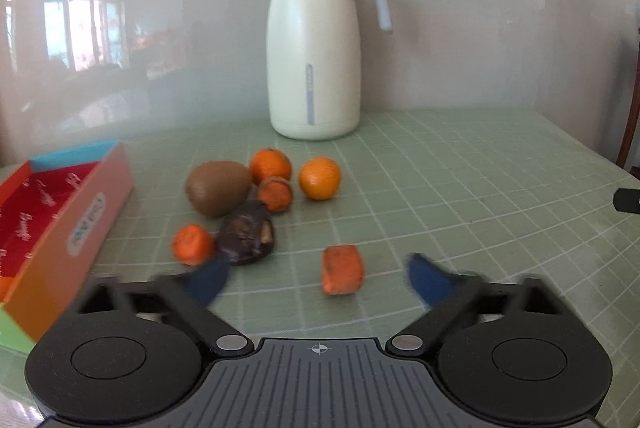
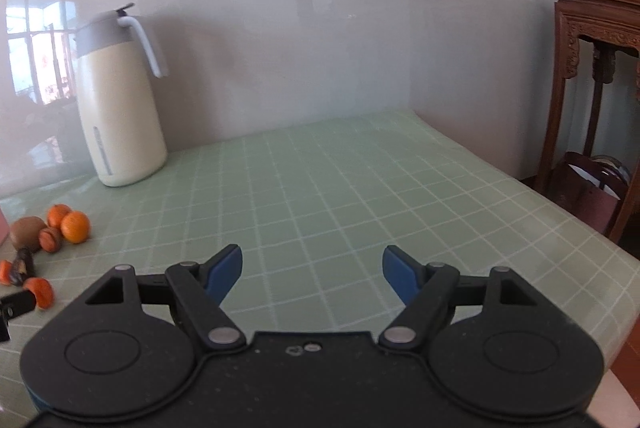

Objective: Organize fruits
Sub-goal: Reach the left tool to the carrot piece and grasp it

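Observation:
In the left wrist view my left gripper [image 1: 318, 282] is open, its blue fingertips on either side of an orange fruit chunk [image 1: 343, 270] on the green grid mat. Beyond lie a dark purple fruit [image 1: 247, 237], an orange piece [image 1: 192, 244], a kiwi [image 1: 218, 192], a small orange fruit [image 1: 274, 193] and two tangerines [image 1: 270, 165] [image 1: 320, 177]. A red-lined box [image 1: 60, 224] stands at left. My right gripper [image 2: 312, 274] is open and empty over bare mat; the fruit cluster [image 2: 48, 232] shows at its far left.
A cream thermos jug with a blue-grey lid [image 1: 316, 55] stands at the back against the wall, also in the right wrist view [image 2: 118, 99]. A carved wooden stand [image 2: 592, 87] and a dark red bag [image 2: 588, 191] are beyond the table's right edge.

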Motion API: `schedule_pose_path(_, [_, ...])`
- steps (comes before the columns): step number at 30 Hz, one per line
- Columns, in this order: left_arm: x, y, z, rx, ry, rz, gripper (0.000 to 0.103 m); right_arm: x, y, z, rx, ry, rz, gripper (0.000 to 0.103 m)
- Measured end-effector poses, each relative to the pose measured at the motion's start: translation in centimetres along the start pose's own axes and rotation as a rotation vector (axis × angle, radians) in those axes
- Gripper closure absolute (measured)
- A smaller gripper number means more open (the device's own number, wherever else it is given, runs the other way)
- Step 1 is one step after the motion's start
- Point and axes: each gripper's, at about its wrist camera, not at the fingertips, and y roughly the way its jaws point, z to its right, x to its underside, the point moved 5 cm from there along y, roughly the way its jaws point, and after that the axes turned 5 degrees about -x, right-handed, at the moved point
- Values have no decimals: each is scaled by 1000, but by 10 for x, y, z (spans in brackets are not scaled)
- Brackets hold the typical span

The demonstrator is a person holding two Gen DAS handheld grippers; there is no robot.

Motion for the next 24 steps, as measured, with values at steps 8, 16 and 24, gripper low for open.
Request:
schedule_pose_path(8, [2, 19, 18, -14, 22, -58, 35, 8, 3, 20, 40, 17, -22, 25])
schedule_pose_path(16, [0, 23, 22, -24, 27, -62, 81, 9, 2, 18, 40, 6, -27, 25])
schedule_pose_path(24, [-2, 15, 16, -7, 25, -40, 81, 7, 4, 12, 29, 3, -28, 25])
